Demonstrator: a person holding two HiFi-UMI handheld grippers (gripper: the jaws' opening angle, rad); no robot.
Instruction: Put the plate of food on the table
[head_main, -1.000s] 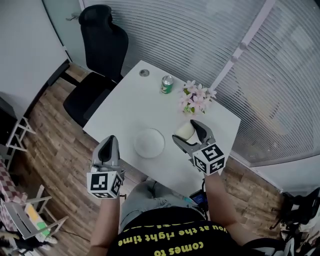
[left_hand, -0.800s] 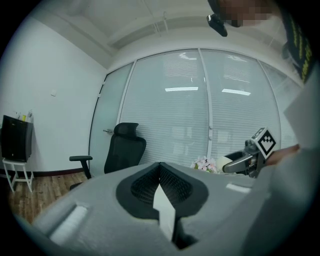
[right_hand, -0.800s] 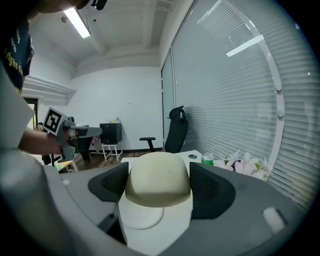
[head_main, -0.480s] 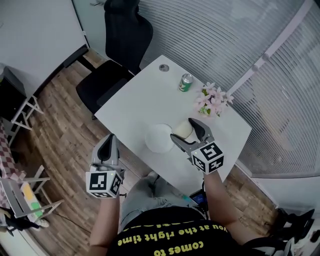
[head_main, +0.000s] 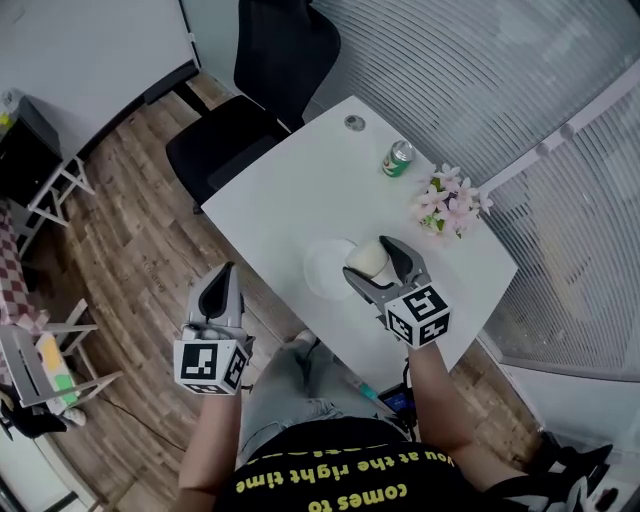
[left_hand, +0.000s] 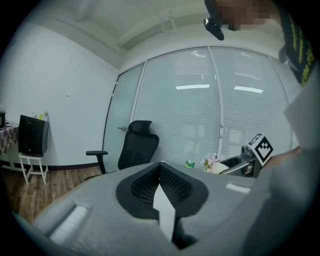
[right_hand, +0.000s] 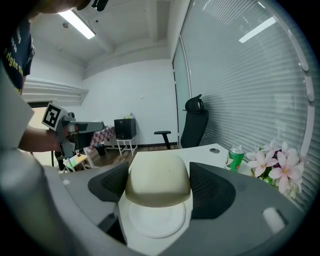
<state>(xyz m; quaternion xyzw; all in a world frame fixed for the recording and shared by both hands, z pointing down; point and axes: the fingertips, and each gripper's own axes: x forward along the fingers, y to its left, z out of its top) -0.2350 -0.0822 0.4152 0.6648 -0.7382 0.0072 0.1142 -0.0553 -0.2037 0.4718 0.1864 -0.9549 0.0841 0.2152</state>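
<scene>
A white plate (head_main: 325, 268) lies near the front edge of the white table (head_main: 270, 200). My right gripper (head_main: 368, 260) is shut on a cream dome-shaped bun (head_main: 366, 256) and holds it over the plate's right rim. In the right gripper view the bun (right_hand: 157, 182) fills the space between both pads, with the plate (right_hand: 155, 220) right below it. My left gripper (head_main: 223, 272) hangs off the table's front-left edge over the wood floor, shut with nothing in it. Its closed jaws (left_hand: 160, 167) point toward the table.
A green can (head_main: 400, 157) and a bunch of pink flowers (head_main: 450, 205) stand at the table's far right. A black office chair (head_main: 255, 90) sits at the far side. A small rack (head_main: 40, 370) stands on the floor at the left. Window blinds run along the right.
My right gripper has carried the bun leftward, from beside the plate to over its right rim. The left gripper has drifted a little along the table's front edge, still shut.
</scene>
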